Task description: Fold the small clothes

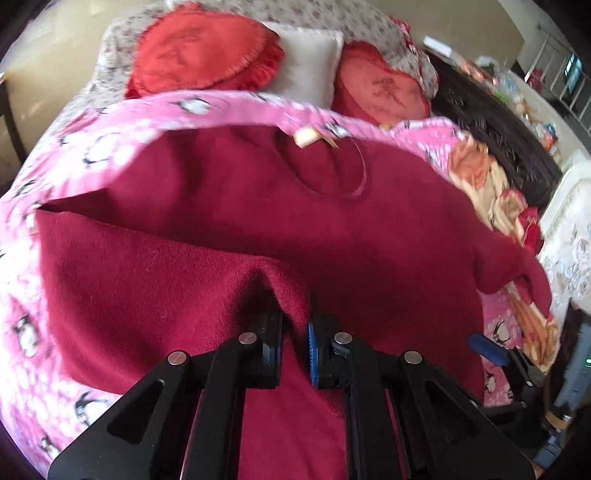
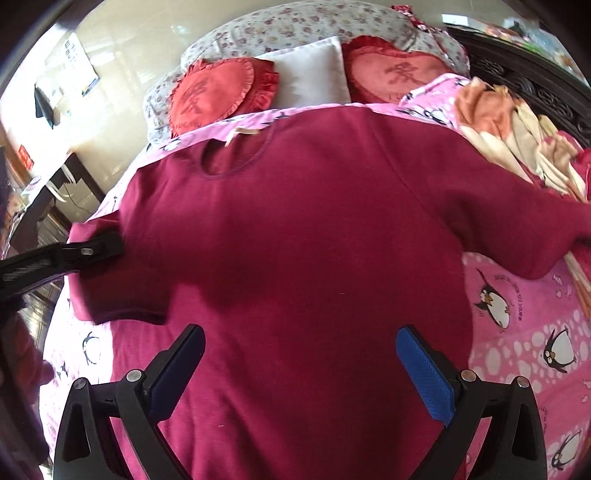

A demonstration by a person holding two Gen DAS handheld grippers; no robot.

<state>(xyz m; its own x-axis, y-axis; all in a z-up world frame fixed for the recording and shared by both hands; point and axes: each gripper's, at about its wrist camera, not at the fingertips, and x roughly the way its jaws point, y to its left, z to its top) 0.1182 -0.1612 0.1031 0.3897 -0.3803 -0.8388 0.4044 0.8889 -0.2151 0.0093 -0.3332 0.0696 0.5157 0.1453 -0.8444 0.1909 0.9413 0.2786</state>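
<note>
A dark red long-sleeved top [image 2: 303, 251] is spread front up on the bed, over a pink penguin-print blanket [image 2: 524, 332]. Its long axis is seen to run from the hem, nearest both cameras, up to the round neckline [image 2: 236, 162], which is pointed toward the pillows at the head of the bed; a pale label [image 2: 245, 132] is shown at the back of the collar. The right sleeve [image 2: 535, 229] is stretched out sideways toward a heap of orange and cream cloth [image 2: 517, 125]. The left sleeve [image 2: 107, 291] is folded across the body's edge, its cuff turned toward the hem.

A fold of this sleeve is pinched by the left tool [image 1: 294, 354], whose jaws are nearly closed with the red fabric between them. The right tool [image 2: 300, 376] is held above the lower body of the top, jaws wide apart, nothing gripped; blue pads [image 2: 424, 380] are shown on its fingers.

Beyond the neckline, two red heart-shaped cushions [image 2: 218, 90] and a white pillow [image 2: 314, 75] between them are leaned against a floral quilt [image 2: 295, 26]. A dark carved headboard [image 2: 524, 88] is seen at the right
</note>
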